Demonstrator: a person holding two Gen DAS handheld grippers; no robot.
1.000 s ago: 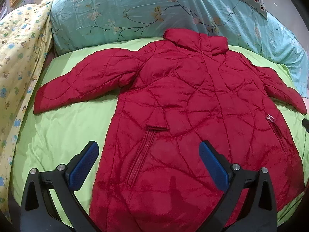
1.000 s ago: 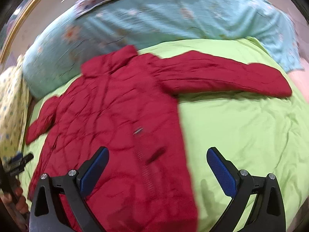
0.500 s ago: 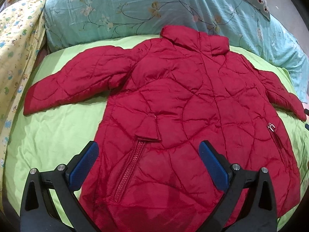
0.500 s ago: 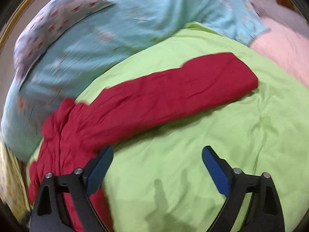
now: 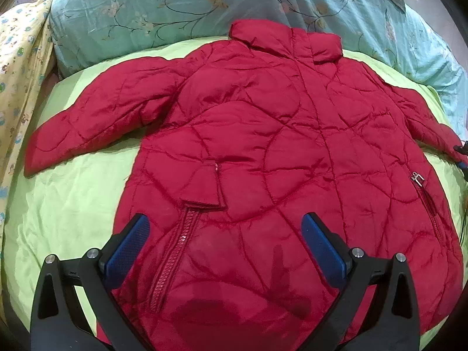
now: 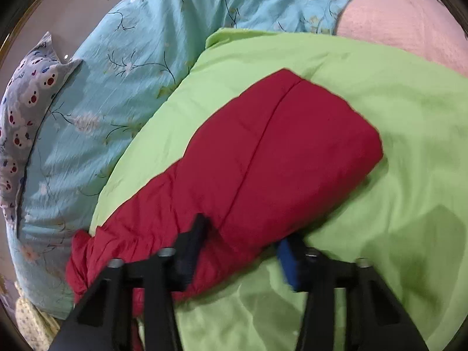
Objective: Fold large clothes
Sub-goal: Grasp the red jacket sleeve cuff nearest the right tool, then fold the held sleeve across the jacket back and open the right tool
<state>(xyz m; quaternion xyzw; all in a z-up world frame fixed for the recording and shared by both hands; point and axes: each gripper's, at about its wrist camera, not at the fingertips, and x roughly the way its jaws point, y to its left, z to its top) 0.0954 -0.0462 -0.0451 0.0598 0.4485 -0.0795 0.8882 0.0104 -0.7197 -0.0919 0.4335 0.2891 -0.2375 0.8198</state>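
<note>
A red quilted jacket (image 5: 263, 152) lies spread flat, front side up, on the lime-green bedsheet (image 5: 67, 204), its long axis running from the hem nearest the left gripper up to the stand-up collar (image 5: 286, 41), which points at the turquoise floral duvet (image 5: 163, 8) bunched along the head of the bed. Both sleeves reach out sideways, the left sleeve (image 5: 96, 117) angled down and outward toward the yellow patterned blanket (image 5: 20, 67), the other running off to the opposite edge. A zipped pocket (image 5: 172, 257) slants across the lower front, and a second zip pull (image 5: 417, 179) glints on the far side. The left gripper (image 5: 225, 248) hovers over the lower front of the jacket with its blue pads spread wide and nothing between them. In the right wrist view, the right sleeve (image 6: 263, 158) lies diagonally across the green sheet, its cuff end pointing up and away toward a pink blanket (image 6: 409, 20). The right gripper (image 6: 242, 251) straddles that sleeve; its jaws have just been closing, with one finger on the upper side of the sleeve and the blue pad (image 6: 288, 260) at its lower edge, the padded fabric bunched between them. A pillow with a bear print (image 6: 23, 96) sits beyond the duvet.
</note>
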